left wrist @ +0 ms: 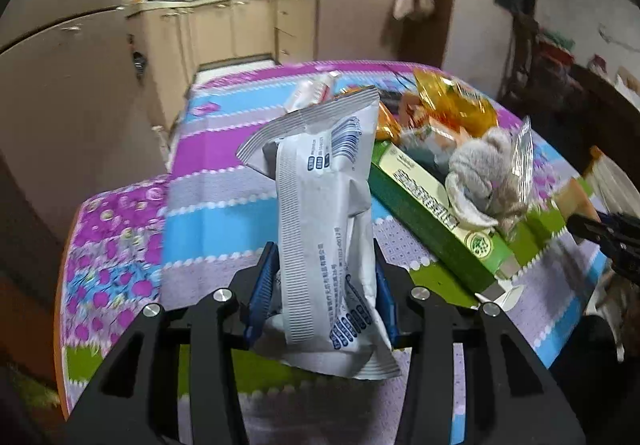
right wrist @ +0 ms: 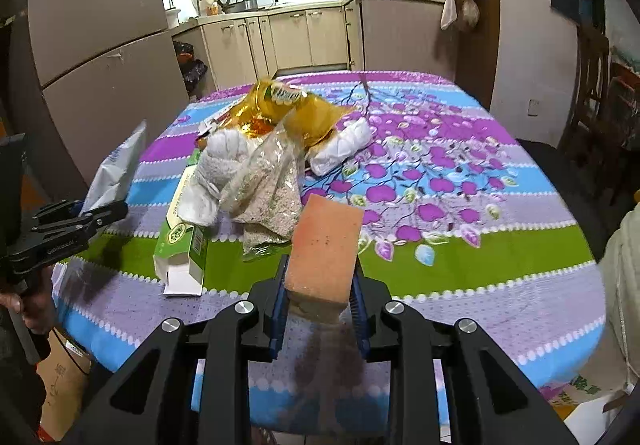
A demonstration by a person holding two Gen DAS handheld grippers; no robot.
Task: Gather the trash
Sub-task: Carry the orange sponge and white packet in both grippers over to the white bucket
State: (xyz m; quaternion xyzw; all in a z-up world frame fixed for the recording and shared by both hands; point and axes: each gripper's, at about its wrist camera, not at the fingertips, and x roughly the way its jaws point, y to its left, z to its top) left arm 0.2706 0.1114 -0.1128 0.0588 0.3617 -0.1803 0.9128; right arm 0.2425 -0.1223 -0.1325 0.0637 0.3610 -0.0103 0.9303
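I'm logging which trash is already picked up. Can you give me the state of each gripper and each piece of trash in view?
left gripper: shut on the white packet
white packet: held upright, lifted off the table
right gripper: shut on the orange sponge
orange sponge: held, off the table
green carton: lying on the tablecloth, end flap open
clear bag of grains: lying in the pile
gold wrapper: crumpled, on the pile

The left tongs (left wrist: 326, 285) point forward and downward, their blue-padded jaws clamped on either side of a white foil packet (left wrist: 324, 205) that stands up between them. The right tongs (right wrist: 320, 309) tilt down at much the same angle, jaws drawn in tight against an orange sponge block (right wrist: 324, 245). A hand (right wrist: 34, 309) grips the left tool's handle.
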